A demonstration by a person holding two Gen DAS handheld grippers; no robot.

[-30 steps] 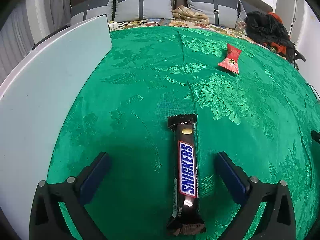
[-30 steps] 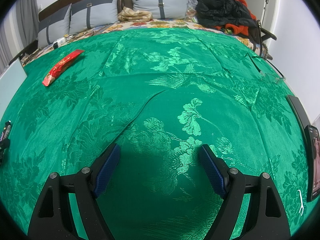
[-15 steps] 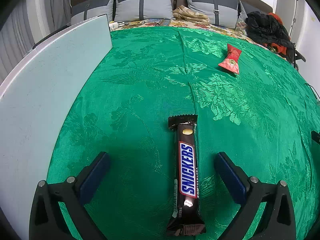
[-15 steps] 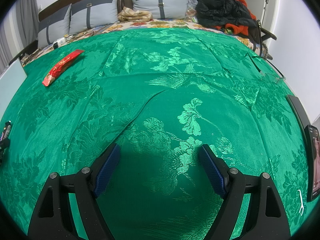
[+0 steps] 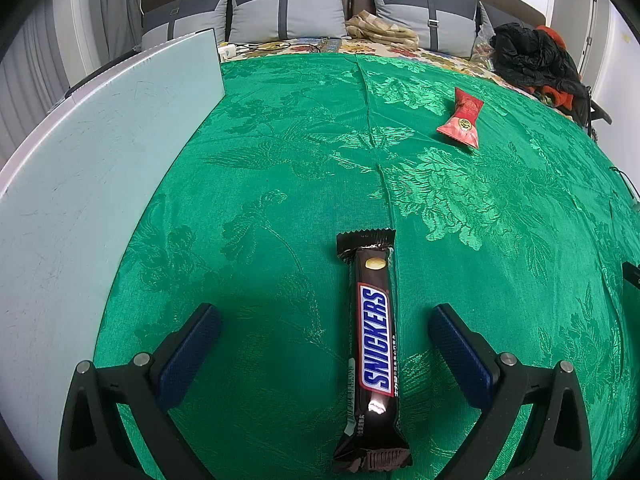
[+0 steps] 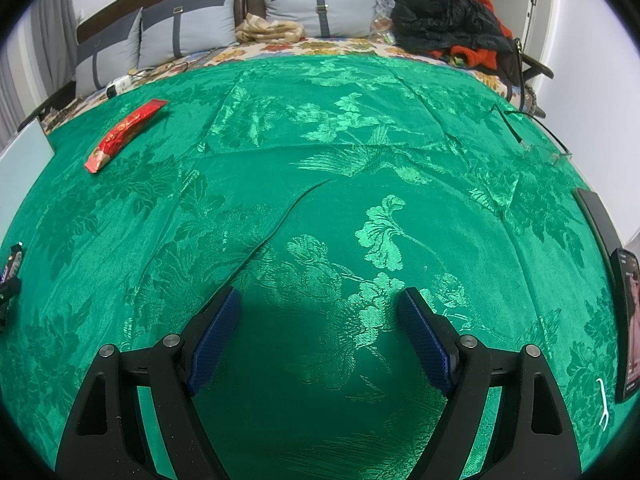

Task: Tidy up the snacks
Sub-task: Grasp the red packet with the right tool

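A brown Snickers bar (image 5: 374, 344) lies lengthwise on the green cloth, between the fingers of my left gripper (image 5: 324, 312), nearer the right finger. The left gripper is open and touches nothing. A red snack packet (image 5: 460, 120) lies far ahead to the right; it also shows in the right wrist view (image 6: 124, 134) at the far left. My right gripper (image 6: 318, 296) is open and empty over bare green cloth. The tip of the Snickers bar (image 6: 12, 266) shows at the left edge of the right wrist view.
A pale blue-white board (image 5: 88, 168) lies along the left side. Grey pillows (image 5: 288, 12) and a black and orange clothes pile (image 5: 536, 60) are at the back. A phone (image 6: 626, 316) and a dark flat object (image 6: 596, 220) lie at the right edge.
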